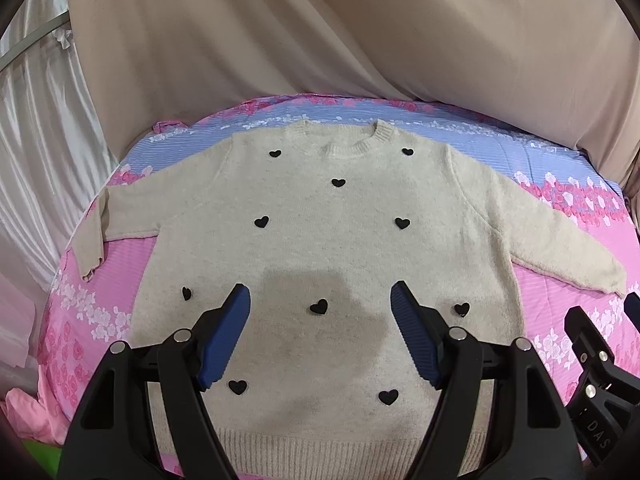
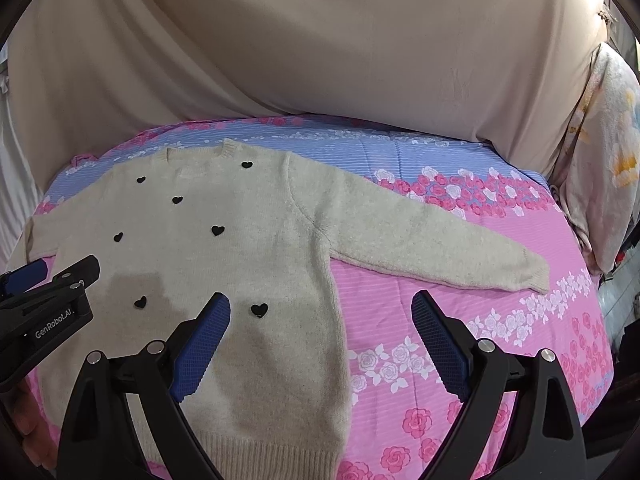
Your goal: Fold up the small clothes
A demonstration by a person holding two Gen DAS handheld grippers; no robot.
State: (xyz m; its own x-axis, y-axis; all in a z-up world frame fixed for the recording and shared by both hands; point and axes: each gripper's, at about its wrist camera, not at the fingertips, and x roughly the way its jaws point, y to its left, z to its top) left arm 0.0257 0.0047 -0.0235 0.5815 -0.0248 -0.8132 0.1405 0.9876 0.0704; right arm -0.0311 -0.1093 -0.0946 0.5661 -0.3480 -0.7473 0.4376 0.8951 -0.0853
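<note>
A cream sweater (image 1: 320,248) with black hearts (image 1: 319,306) is lying flat, front up, on a floral sheet (image 1: 560,320), collar (image 1: 344,138) pointing away from the cameras and ribbed hem (image 1: 320,452) nearest them. Taking the sweater as landmark: one sleeve (image 2: 432,236) is stretching out straight to its right side over the pink part of the sheet, while the other sleeve (image 1: 94,244) is bending down at the cuff on its left side. A beige drape (image 1: 360,32) is hanging beyond the collar.

The left gripper (image 1: 320,300) is hovering over the lower middle of the sweater, its blue pads (image 1: 224,340) standing wide apart with nothing between them but the knit below; it is gripping nothing. The right gripper (image 2: 320,312) is hovering over the sweater's right edge, one pad above the knit and the other above the sheet just beside it, jaws also spread wide and empty. A shadow is falling on the sweater beneath the left gripper.
</note>
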